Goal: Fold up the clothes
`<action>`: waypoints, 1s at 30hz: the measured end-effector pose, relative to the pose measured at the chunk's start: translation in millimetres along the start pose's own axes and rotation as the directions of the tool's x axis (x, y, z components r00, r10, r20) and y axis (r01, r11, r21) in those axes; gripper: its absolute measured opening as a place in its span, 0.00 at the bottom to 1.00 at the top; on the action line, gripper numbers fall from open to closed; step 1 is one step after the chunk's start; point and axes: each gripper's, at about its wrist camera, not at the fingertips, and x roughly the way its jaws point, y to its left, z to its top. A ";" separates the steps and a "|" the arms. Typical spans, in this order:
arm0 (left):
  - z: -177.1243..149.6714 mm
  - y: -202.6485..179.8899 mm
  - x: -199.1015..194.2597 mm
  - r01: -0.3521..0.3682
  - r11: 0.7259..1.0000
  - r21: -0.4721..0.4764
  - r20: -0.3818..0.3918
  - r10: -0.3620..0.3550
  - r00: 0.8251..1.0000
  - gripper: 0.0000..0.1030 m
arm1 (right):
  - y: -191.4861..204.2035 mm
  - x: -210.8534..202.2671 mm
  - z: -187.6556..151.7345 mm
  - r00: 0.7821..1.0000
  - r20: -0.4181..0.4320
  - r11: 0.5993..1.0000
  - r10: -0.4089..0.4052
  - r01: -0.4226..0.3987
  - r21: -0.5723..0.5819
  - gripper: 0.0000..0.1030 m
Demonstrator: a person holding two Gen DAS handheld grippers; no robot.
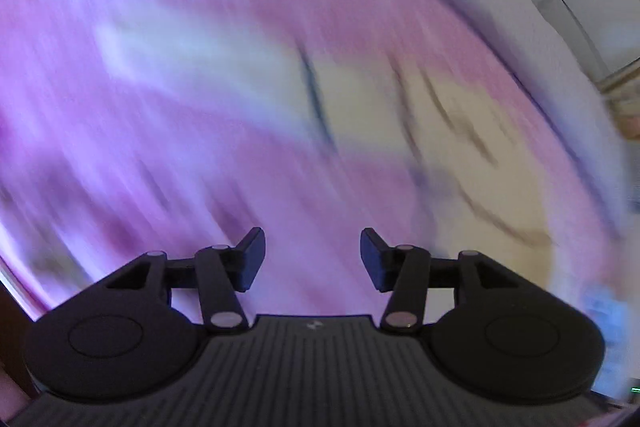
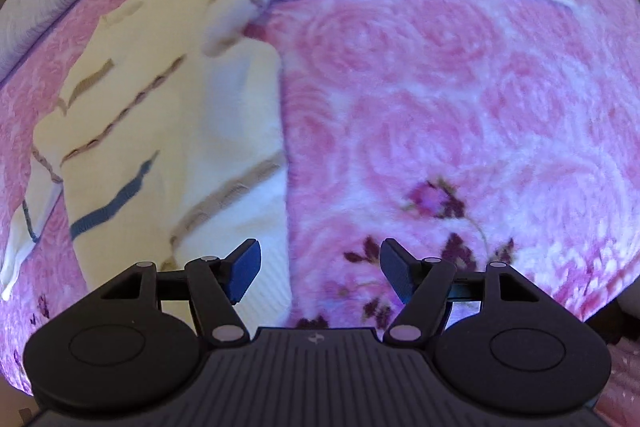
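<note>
Cream knitted sweater with brown and blue stripes (image 2: 160, 131) is lying on a pink rose-patterned fleece blanket (image 2: 440, 107). Right gripper (image 2: 320, 277) is hanging spread apart, empty, at its edge. Left gripper (image 1: 312, 259) is gaping too, gripping nothing, over blurred fabric.

Left wrist view: heavy motion smear, pink blanket (image 1: 168, 75) streaked diagonally, only gripper body sharp. Right wrist view: bright, even light, soft blur, cream garment (image 2: 168, 115) readable. Fisheye bending at edges, dark corners.

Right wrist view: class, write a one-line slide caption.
Open right gripper above a cream striped garment lying on a pink floral blanket.
</note>
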 end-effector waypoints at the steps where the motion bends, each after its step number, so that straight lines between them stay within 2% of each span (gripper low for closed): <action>1: -28.4 -3.6 16.5 0.055 0.996 -0.064 -0.060 -0.059 0.996 0.46 | -5.2 2.0 -1.8 1.000 -0.006 1.000 0.004 -0.004 0.014 0.67; 3: -78.5 -9.7 42.8 0.128 0.976 -0.175 -0.136 -0.153 0.979 0.46 | -19.2 9.5 -3.4 1.000 -0.024 0.999 0.018 -0.018 0.035 0.67; 5: -116.2 -13.2 60.0 0.152 0.955 -0.254 -0.161 -0.196 0.967 0.46 | -31.7 17.5 -3.4 0.999 -0.045 0.999 0.027 -0.026 0.028 0.67; 9: -151.4 -13.3 80.7 0.144 0.942 -0.304 -0.111 -0.185 0.977 0.50 | -58.0 34.4 -0.5 0.995 -0.077 0.998 0.060 -0.059 0.018 0.67; 11: -159.0 -14.4 88.7 0.165 0.932 -0.323 -0.064 -0.195 0.979 0.49 | -72.5 43.8 2.9 0.992 -0.083 0.995 0.093 -0.091 0.028 0.67; 13: -163.3 -16.7 95.2 0.217 0.908 -0.358 -0.041 -0.247 0.968 0.11 | -85.4 54.8 5.9 0.988 -0.087 0.991 0.130 -0.125 0.054 0.67; 14: -164.7 -18.5 97.3 0.248 0.894 -0.374 -0.030 -0.279 0.960 0.00 | -90.7 60.2 6.9 0.985 -0.088 0.987 0.147 -0.141 0.072 0.67; 15: -165.2 -21.4 97.7 0.279 0.881 -0.381 -0.016 -0.308 0.951 0.00 | -95.5 64.1 7.9 0.982 -0.085 0.983 0.169 -0.161 0.089 0.67; 17: -154.9 -38.6 78.9 0.327 0.896 -0.301 0.037 -0.332 0.943 0.00 | -100.6 65.6 9.2 0.977 -0.071 0.975 0.203 -0.195 0.107 0.66; 19: -127.6 -42.4 39.6 0.355 0.911 -0.212 0.160 -0.326 0.932 0.00 | -102.4 61.8 11.0 0.966 -0.056 0.963 0.251 -0.244 0.111 0.62; 21: -95.8 -29.7 2.9 0.300 0.939 -0.169 0.285 -0.245 0.927 0.00 | -99.8 59.4 11.6 0.950 -0.038 0.947 0.309 -0.303 0.108 0.58; 23: -68.2 -11.3 -18.2 0.192 0.971 -0.141 0.344 -0.134 0.929 0.00 | -93.8 59.6 11.2 0.931 -0.027 0.927 0.365 -0.360 0.104 0.55; 26: -59.9 5.5 -7.2 0.212 0.959 -0.189 0.205 -0.172 0.964 0.02 | -75.3 68.7 5.8 0.912 -0.046 0.910 0.407 -0.401 0.106 0.54; 28: -80.8 -8.4 12.8 0.208 0.967 -0.146 0.066 -0.200 0.978 0.16 | -64.7 74.6 0.1 0.909 -0.051 0.906 0.414 -0.406 0.119 0.54; 29: -93.2 -15.6 24.9 0.223 0.966 -0.128 -0.002 -0.225 0.974 0.30 | -62.4 76.3 -2.7 0.910 -0.057 0.906 0.411 -0.401 0.136 0.54; 30: -107.6 -21.4 36.3 0.238 0.963 -0.124 -0.058 -0.247 0.967 0.36 | -60.2 77.9 -5.4 0.911 -0.063 0.906 0.408 -0.395 0.153 0.55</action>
